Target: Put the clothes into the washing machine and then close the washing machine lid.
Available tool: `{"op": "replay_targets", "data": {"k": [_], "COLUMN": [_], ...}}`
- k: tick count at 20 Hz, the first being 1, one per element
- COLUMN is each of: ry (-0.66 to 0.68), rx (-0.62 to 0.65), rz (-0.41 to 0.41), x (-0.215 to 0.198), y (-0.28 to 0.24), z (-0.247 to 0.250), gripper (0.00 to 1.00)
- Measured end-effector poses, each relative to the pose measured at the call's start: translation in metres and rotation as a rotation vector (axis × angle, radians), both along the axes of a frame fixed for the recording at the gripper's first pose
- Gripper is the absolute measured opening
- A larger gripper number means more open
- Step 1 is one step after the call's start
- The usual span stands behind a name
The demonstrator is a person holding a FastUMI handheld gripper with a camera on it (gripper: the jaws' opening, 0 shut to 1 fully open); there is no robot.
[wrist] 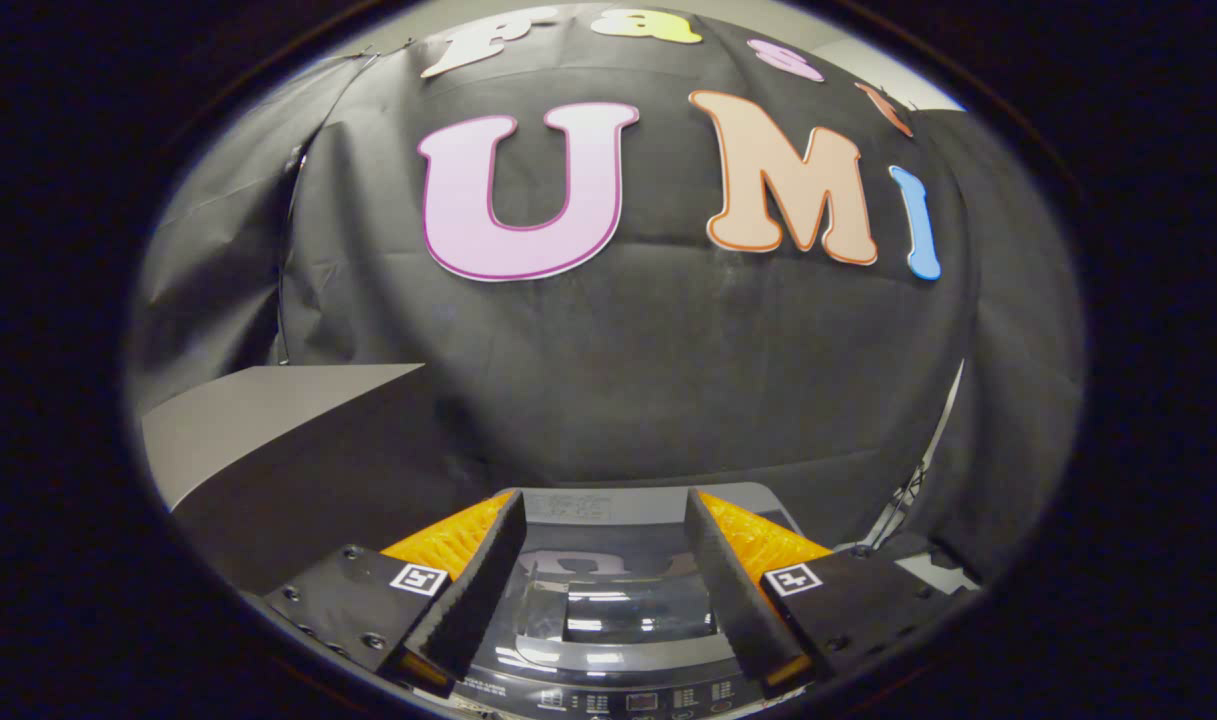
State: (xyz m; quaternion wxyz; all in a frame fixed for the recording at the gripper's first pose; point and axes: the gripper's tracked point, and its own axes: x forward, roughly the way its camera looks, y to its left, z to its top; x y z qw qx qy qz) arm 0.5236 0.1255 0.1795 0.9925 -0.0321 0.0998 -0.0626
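The gripper (605, 530) is holding its two fingers (473, 590) wide apart, w/ nothing between them; they are gripping no thing. The fingers are hanging above the washing machine (608, 680), and the gap between them is showing the machine's top from near to far.

Between the fingers, the washing machine lid (618, 610) is lying flat and closed. It is dark and glossy w/ a see-through window, and bright light strips are reflecting in it. At the near edge, just under the fingertips, the control panel (628, 700) is showing a row of small buttons and a display; too small to read. At the far end of the lid, a grey back part w/ a pale label (568, 506) is sitting between the finger roots.

Clothes: I cannot tell where they are; the window is too reflective to see inside the drum.

Beyond the machine, the black cloth wall (618, 360) is covering the far side and both sides of the booth. To the left, a grey flat board (258, 410) is lying well apart from the machine, approx. at the level of the fingers' far ends. To the right, near the cloth's edge, a thin white pole (933, 450) is standing tilted.
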Motion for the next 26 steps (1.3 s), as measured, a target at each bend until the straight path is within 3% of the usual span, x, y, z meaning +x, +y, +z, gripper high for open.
{"op": "replay_targets", "data": {"k": [10,17,26], "ry": [-0.219,-0.287,-0.323], "rx": [-0.005,-0.032,-0.003], "rz": [0.01,0.008,0.025], "x": [0.008,0.004,-0.056], "y": [-0.003,-0.012,-0.041], "z": [0.016,0.017,-0.053], "gripper": [0.99,0.99,0.99]}}
